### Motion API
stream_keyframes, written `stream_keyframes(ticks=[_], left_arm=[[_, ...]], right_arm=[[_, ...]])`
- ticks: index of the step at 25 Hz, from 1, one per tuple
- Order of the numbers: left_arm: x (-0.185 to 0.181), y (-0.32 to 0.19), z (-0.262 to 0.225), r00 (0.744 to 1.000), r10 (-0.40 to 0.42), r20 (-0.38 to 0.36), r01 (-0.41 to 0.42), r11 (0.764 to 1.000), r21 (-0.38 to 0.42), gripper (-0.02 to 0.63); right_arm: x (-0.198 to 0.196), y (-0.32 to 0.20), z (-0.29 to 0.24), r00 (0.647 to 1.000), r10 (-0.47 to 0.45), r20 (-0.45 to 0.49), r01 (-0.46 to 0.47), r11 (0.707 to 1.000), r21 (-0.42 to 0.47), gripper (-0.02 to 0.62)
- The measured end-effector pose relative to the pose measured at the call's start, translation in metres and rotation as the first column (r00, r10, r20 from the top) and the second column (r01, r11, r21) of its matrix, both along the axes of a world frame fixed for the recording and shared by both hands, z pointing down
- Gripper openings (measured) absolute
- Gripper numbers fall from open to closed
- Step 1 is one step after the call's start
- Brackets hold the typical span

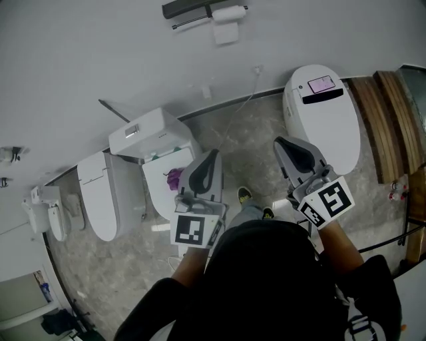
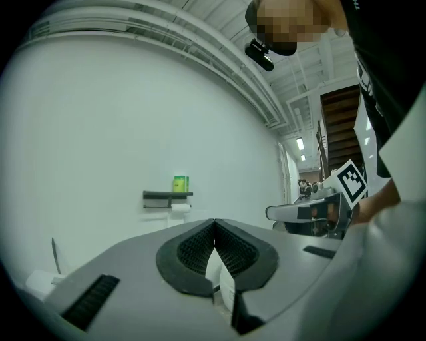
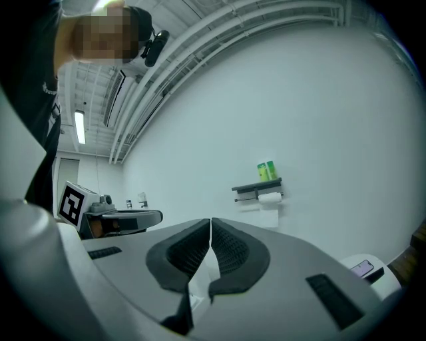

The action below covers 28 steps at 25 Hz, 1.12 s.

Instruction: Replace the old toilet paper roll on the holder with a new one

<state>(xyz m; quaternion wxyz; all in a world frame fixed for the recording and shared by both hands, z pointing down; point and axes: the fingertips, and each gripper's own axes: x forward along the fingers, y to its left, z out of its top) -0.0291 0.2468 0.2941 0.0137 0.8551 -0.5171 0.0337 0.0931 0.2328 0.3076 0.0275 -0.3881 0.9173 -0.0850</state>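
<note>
Nearest to the head cam is the person's dark top. Just past it are the two grippers, held level and side by side over the floor. L gripper (image 2: 213, 225): jaws together, tips meet, nothing btw them. R gripper (image 3: 210, 224): same, jaws pressed together and empty. So no new roll is carried, and I find none in any view.

The old TP roll (image 1: 228, 12) hangs on the holder (image 1: 190, 8) on the wall, ahead and well apart from both grippers, w/ one sheet hanging down. A green can (image 2: 180, 184) stands on the holder's shelf above it. The roll's long axis runs along the wall, i.e. across the direction both grippers point.

Key relation: in the left gripper view the roll sits a bit left of the jaw line; in the right gripper view it is clearly to the right. So it lies btw the two lines, closer to L's. My guess is that L has the shorter path. Either gripper must first pass btw the tank toilet (image 1: 156, 136) and the white toilet (image 1: 323, 113), then open its jaws.
</note>
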Motion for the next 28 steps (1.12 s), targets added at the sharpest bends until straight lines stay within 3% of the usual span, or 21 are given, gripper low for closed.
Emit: stream_keyframes(ticks=[14,28], left_arm=[[-0.059,-0.038,0.014,0.999,0.012,-0.041,-0.013,1.000,-0.023,0.023],[-0.075,-0.063,0.021,0.999,-0.035,-0.037,0.033,0.999,-0.043,0.023]], right_arm=[[-0.060,-0.034,0.002,0.999,0.012,-0.052,-0.012,1.000,0.010,0.021],[-0.063,-0.061,0.003,0.999,0.001,-0.048,-0.001,1.000,0.004,0.021]])
